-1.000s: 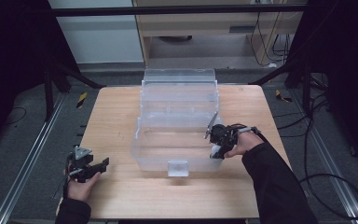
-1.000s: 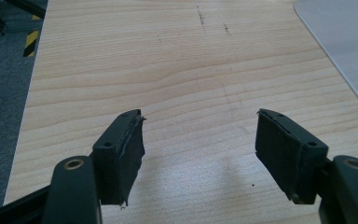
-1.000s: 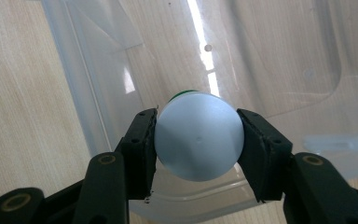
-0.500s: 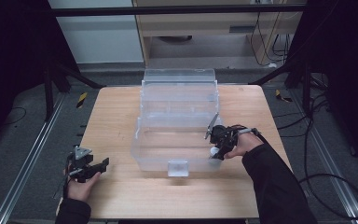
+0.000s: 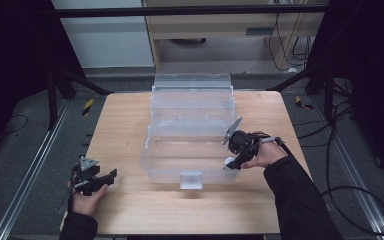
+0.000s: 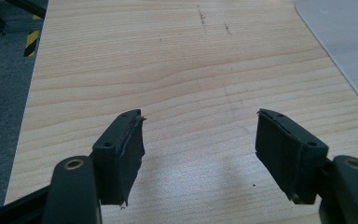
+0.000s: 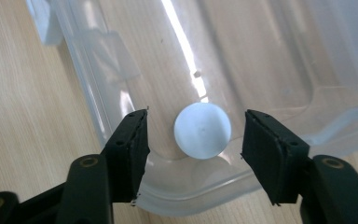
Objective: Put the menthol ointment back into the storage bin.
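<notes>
A clear plastic bin (image 5: 150, 162) with its lid tipped back stands on the middle of the wooden table. My right gripper (image 5: 233, 164) hangs over the bin's front right corner, pointing down. Its jaws have just been opening, and a small white round piece (image 7: 203, 130) lies between them inside the bin's corner (image 7: 270, 70), with a gap to each pad. That white piece (image 5: 229, 163) looks like a small cap or ball seen from above. My left gripper (image 5: 109, 176) rests at the table's front left, open (image 6: 200, 140) over bare wood.
A clear latch tab (image 5: 190, 179) sits on the bin's front wall. Dark stands and cables line the floor on both sides of the table (image 5: 130, 210). A pale cabinet (image 5: 215, 45) stands behind it.
The right gripper's jaws have parted, and the white round piece now shows beneath them at the bin's corner. The left hand has stayed put.
</notes>
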The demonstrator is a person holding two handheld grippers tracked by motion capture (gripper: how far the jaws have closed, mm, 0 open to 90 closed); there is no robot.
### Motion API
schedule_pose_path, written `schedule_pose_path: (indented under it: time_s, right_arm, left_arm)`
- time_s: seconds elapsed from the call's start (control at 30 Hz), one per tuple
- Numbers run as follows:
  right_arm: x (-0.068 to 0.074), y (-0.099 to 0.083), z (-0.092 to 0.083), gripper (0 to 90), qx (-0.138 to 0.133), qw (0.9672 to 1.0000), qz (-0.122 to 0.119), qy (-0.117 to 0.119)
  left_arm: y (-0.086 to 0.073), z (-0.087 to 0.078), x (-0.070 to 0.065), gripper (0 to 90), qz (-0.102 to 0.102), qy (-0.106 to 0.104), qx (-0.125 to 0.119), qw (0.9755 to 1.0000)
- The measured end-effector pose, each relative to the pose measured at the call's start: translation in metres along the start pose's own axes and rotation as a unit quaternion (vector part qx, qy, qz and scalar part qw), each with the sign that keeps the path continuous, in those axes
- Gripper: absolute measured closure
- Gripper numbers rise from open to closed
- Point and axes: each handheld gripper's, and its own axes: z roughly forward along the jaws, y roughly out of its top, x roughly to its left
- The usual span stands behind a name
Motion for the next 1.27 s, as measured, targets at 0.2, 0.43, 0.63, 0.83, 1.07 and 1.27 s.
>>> schedule_pose_path:
  time_s: [0.2,0.43,0.63,0.83,1.07,1.27]
  right_arm:
    - [0.005,-0.011,-0.020,30.6,-0.089,0.9948,0.040,-0.028]
    - [0.012,-0.037,-0.041,19.9,-0.221,0.9649,0.114,-0.085]
    - [0.022,-0.071,-0.044,18.7,-0.290,0.9333,0.176,-0.118]
    - [0.028,-0.115,-0.031,19.9,-0.340,0.9004,0.239,-0.129]
    - [0.030,-0.150,-0.011,18.9,-0.343,0.8864,0.272,-0.150]
    - [0.031,-0.172,0.010,16.6,-0.321,0.8834,0.298,-0.167]
  left_arm:
    - [0.000,0.000,0.000,32.0,0.000,0.000,0.000,1.0000]
    - [0.000,-0.002,-0.001,33.7,-0.002,-0.002,-0.003,1.0000]
    - [0.000,-0.002,-0.001,41.0,-0.004,-0.005,0.000,1.0000]
    - [0.000,-0.003,-0.001,53.8,-0.008,-0.006,0.003,0.9999]
    - [0.000,-0.003,-0.001,52.5,-0.006,-0.003,0.004,1.0000]
    - [-0.001,-0.001,0.000,38.7,-0.008,0.009,-0.004,0.9999]
